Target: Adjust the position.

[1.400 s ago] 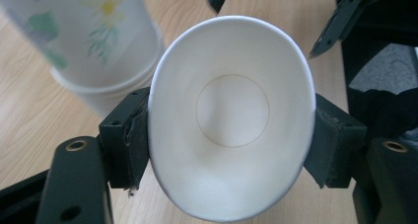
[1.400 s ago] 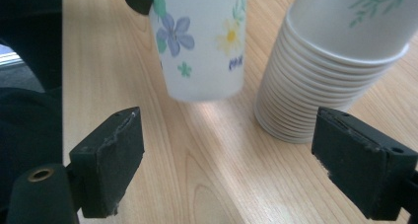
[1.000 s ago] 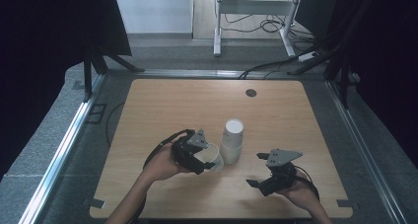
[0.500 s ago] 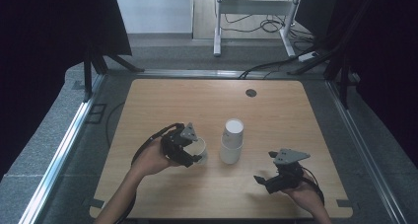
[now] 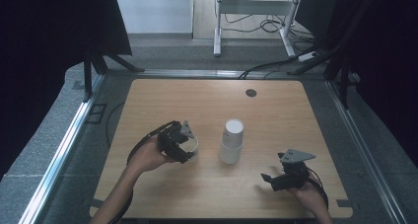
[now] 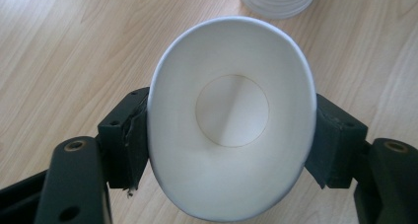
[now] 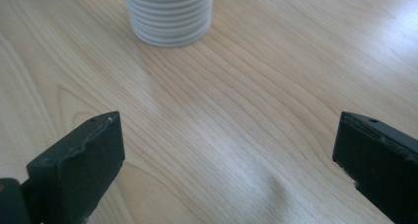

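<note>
The left gripper (image 5: 190, 147) is clamped on a single paper cup (image 6: 231, 115), squeezing its rim oval and carrying it mouth-first just left of the stack (image 5: 231, 141), apparently so it can be set down apart from the rest. The right gripper (image 5: 268, 177), jaws wide apart with nothing between them, waits near the stack on its right, likely ready to steady it.
</note>
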A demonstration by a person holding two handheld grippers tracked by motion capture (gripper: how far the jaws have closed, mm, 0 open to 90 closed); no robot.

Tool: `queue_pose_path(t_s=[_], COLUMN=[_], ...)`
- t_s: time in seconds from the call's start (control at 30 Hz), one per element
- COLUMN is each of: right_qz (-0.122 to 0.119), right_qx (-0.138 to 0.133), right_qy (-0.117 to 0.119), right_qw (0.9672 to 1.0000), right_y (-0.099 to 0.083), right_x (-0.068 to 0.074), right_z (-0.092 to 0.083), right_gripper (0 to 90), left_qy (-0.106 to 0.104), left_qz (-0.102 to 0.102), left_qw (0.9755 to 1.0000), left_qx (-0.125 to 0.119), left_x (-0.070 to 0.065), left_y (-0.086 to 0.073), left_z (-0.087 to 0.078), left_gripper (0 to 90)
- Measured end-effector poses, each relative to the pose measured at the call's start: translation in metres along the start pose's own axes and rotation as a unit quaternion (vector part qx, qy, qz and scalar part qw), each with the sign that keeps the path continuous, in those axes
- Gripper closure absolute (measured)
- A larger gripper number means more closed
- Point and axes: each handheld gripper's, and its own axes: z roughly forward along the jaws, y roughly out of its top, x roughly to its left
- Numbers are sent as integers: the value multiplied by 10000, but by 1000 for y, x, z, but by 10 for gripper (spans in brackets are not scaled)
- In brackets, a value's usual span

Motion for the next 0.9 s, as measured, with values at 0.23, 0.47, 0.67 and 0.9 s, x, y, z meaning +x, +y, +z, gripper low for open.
queue_pose_path(t_s=[0.23, 0.47, 0.67, 0.9], right_qz=[73, 93, 149, 150], right_qx=[136, 155, 172, 213], right_qy=[-67, -60, -20, 19], right_qw=[9999, 9998, 9997, 9997], right_y=[-10, -14, -16, -18], right_x=[-4, -5, -5, -4], right_z=[2, 2, 2, 5], right_gripper=[0, 2, 9, 15], left_qy=[119, 132, 110, 95], left_qz=[46, 111, 112, 64], left_qw=[9994, 9982, 9978, 9975], left_qx=[328, 566, 651, 691], left_x=[1, 1, 1, 1], left_y=[2, 7, 10, 10], left_z=[9, 18, 24, 29], left_gripper=[278, 275, 272, 262])
